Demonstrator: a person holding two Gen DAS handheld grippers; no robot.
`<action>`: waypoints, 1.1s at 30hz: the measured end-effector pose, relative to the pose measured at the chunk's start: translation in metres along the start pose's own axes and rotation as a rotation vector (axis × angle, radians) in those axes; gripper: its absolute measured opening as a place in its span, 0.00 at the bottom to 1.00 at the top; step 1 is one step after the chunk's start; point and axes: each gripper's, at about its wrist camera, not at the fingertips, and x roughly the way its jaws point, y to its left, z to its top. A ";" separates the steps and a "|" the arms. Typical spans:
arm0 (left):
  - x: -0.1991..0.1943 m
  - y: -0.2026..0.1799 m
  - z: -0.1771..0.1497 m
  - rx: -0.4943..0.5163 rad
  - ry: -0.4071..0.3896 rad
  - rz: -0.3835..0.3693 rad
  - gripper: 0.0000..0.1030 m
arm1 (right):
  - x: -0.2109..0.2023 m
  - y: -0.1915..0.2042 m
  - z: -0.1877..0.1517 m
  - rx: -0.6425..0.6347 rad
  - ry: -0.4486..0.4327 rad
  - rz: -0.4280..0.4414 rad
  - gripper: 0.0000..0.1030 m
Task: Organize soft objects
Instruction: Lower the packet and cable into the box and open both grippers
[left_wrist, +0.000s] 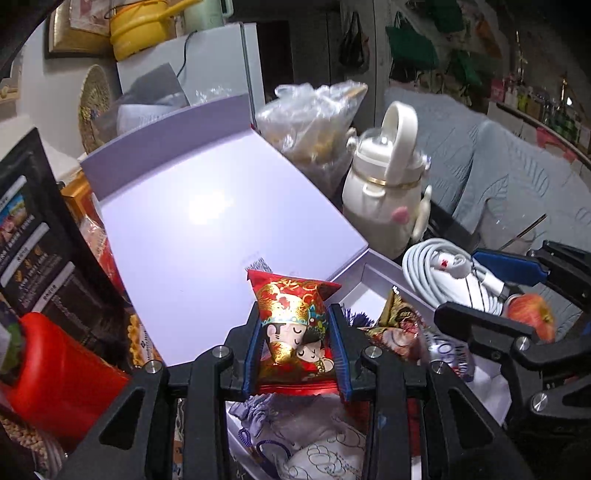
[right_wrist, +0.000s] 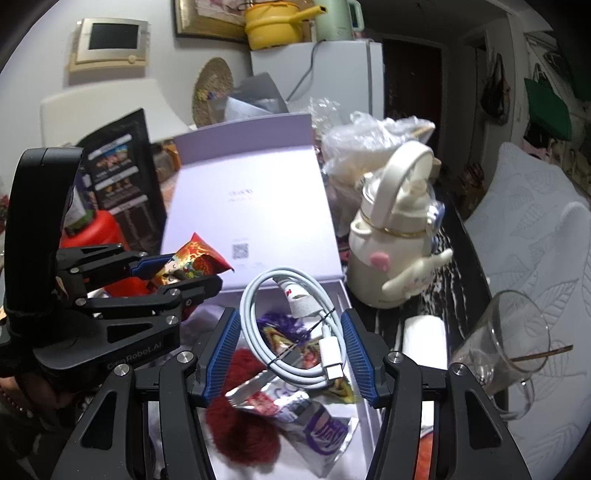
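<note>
Right wrist view: the lavender box (right_wrist: 343, 295) holds a red pompom (right_wrist: 236, 417) and foil packets (right_wrist: 317, 424). The right gripper (right_wrist: 291, 354) clamps a coiled white cable (right_wrist: 295, 332); the left gripper (left_wrist: 295, 350) clamps 1 red snack packet (left_wrist: 295, 328).

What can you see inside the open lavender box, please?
Inside the lavender box lie a red fuzzy ball, a silver snack packet and a purple tassel. The coiled white cable covers what lies beneath it.

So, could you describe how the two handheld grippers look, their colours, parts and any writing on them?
Both grippers are matte black with angular linkage arms, triangular cut-outs and silver round bolts. The fingers carry blue ribbed pads. The left gripper sits on a thick black curved handle and has pale lettering on its body, partly readable as "Robot.AI". The right gripper shows the same build; no cables are visible on either.
</note>
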 end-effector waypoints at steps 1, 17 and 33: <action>0.004 -0.001 -0.001 0.001 0.007 0.000 0.32 | 0.003 -0.002 -0.001 0.004 0.007 -0.006 0.55; 0.060 -0.009 -0.017 0.002 0.140 0.007 0.32 | 0.027 -0.023 -0.009 0.059 0.020 -0.052 0.55; 0.038 -0.002 -0.016 -0.015 0.096 0.043 0.37 | 0.045 -0.021 -0.011 0.046 0.044 -0.022 0.55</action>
